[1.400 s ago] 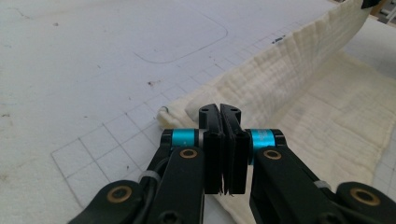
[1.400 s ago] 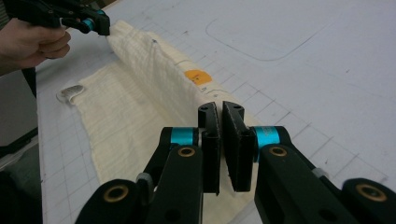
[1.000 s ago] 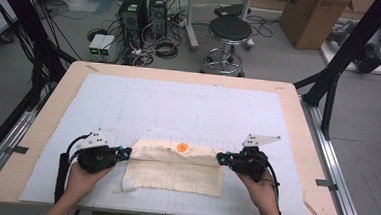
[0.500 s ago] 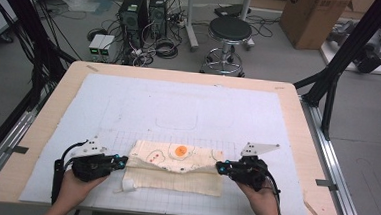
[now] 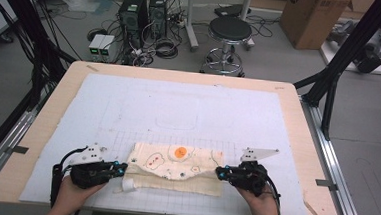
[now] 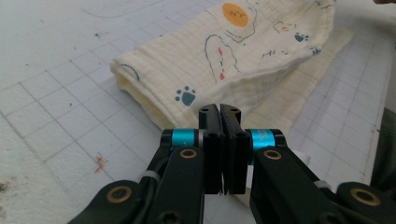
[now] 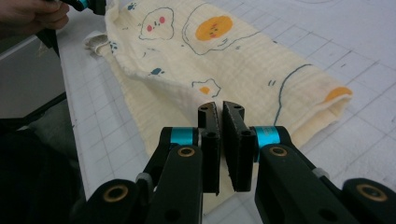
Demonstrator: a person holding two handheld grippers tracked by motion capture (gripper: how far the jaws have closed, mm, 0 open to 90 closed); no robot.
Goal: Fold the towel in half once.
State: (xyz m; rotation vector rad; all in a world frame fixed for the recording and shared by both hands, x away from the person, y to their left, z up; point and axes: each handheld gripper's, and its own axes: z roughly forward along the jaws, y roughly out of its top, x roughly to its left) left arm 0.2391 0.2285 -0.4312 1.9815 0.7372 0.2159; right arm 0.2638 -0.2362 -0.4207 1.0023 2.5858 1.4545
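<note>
A cream cloth (image 5: 176,167) printed with fried eggs lies folded near the front edge of the table (image 5: 298,119), on the gridded white mat (image 5: 178,112) that covers most of the tabletop. The left tool (image 5: 119,169) sits at the cloth's left end and the right tool (image 5: 220,172) at its right end, each held low by a hand coming in from the near side — a grip at both ends at once is what lets a limp sheet be lifted and carried over evenly, which looks like the reason for the symmetrical hold. In the left gripper view the jaws stand pressed together with the upper layer's edge (image 6: 205,100) drawn up to their tips, so that tool appears clamped on the cloth; the right gripper view shows much the same, jaws nearly together with the fabric's edge (image 7: 212,100) rising between them. The upper layer is raised toward both tools while the lower layer (image 7: 154,126) lies flat, and a small white tag (image 5: 128,185) sticks out at the near left corner. Beyond the cloth the mat runs bare to the far edge, leaving ample room to swing the layer forward; toward the person there is little table left.
</note>
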